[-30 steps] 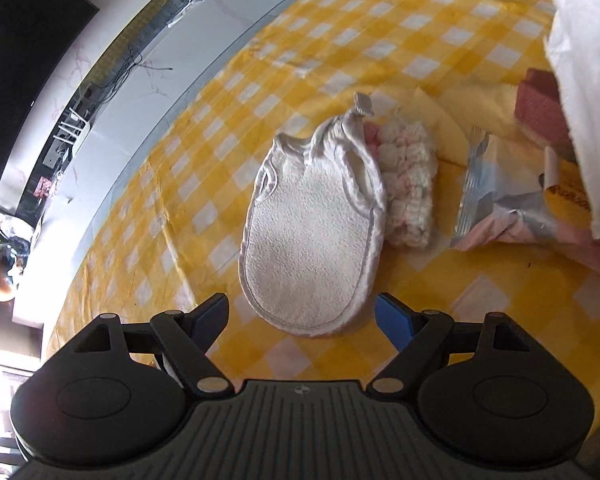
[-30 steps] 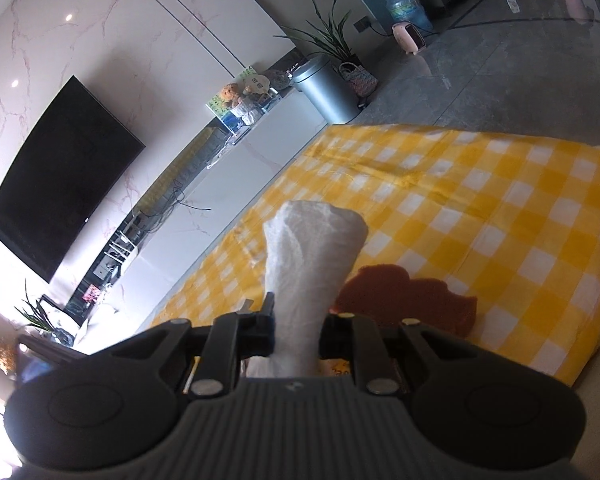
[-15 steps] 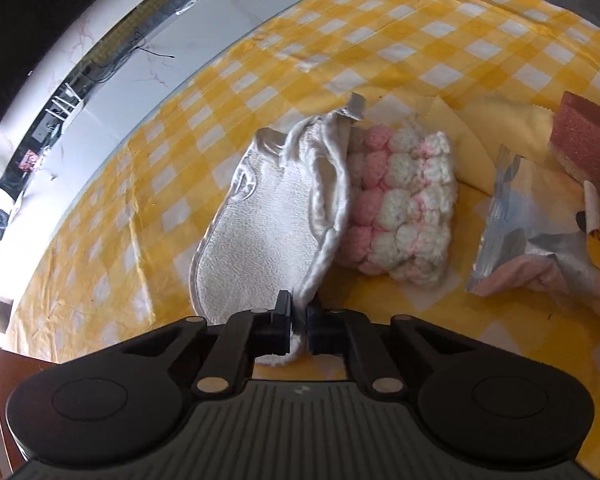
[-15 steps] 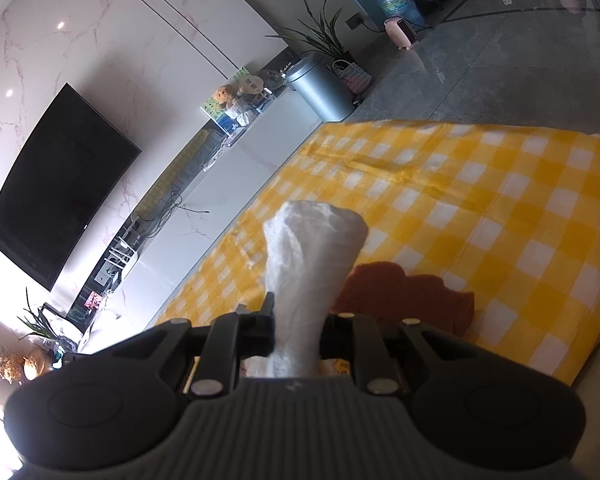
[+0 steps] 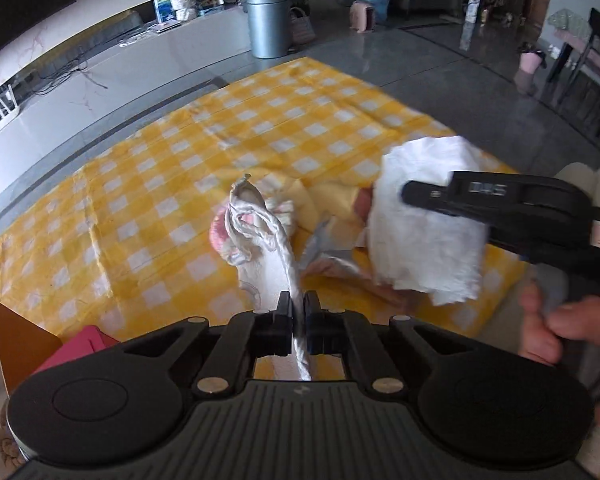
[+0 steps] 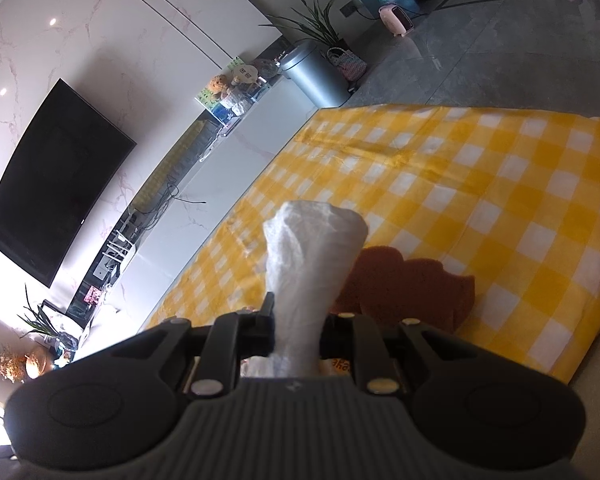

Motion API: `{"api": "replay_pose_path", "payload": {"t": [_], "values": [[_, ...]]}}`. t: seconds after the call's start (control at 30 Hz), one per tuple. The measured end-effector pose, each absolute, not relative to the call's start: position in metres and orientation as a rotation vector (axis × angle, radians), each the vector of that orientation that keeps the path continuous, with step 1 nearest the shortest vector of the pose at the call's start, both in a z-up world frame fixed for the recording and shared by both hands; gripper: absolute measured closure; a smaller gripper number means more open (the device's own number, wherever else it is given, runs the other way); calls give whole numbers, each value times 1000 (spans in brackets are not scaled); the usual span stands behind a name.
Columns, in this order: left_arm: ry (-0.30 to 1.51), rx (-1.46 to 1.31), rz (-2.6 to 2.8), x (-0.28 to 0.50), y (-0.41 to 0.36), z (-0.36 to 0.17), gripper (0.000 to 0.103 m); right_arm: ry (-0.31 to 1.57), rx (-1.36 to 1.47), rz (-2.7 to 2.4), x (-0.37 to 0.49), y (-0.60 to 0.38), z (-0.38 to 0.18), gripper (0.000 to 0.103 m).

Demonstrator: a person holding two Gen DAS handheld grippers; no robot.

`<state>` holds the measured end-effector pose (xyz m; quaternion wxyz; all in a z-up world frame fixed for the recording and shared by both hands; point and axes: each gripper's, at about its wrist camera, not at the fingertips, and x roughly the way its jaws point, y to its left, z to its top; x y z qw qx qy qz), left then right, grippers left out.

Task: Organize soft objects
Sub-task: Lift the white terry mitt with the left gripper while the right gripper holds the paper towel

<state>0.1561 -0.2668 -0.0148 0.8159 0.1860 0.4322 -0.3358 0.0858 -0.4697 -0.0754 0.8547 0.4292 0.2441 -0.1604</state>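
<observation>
Box (image 5: 4,344) corner, orange and pink, low to the left of the left hand-held gripper (image 5: 298,322). Jaws pinched shut on the white mitt (image 5: 272,248), lifted off the tabletop (image 5: 148,184). Just beyond it, pink puff (image 5: 220,236) and silver packet (image 5: 328,248) left lying. Further right, right hand-held gripper (image 6: 298,326) clamped on a white tissue wad (image 6: 312,248), brown sponge (image 6: 412,284) beyond. Two items in hand, none visibly stowed; likely early.
</observation>
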Motion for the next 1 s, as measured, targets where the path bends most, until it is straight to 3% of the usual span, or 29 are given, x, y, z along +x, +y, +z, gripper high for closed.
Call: {"api": "replay_pose_path", "payload": {"t": [0.2, 0.53, 0.67, 0.77, 0.83, 0.87, 1.0], "values": [[1052, 193, -856, 130, -241, -12, 96, 530, 907, -302, 89, -465, -75, 88], [1163, 308, -732, 131, -241, -83, 94, 549, 911, -279, 92, -464, -78, 87], [1155, 365, -686, 131, -247, -97, 80, 564, 911, -275, 94, -464, -80, 87], [1196, 392, -675, 134, -252, -113, 76, 568, 909, -271, 95, -464, -80, 87], [1209, 392, -666, 135, -253, -121, 80, 566, 898, -274, 95, -464, -79, 87], [1204, 399, -674, 135, -254, -123, 96, 566, 892, -276, 96, -464, -79, 87], [1214, 395, -721, 131, -254, -118, 97, 575, 890, -275, 98, -463, -81, 87]]}}
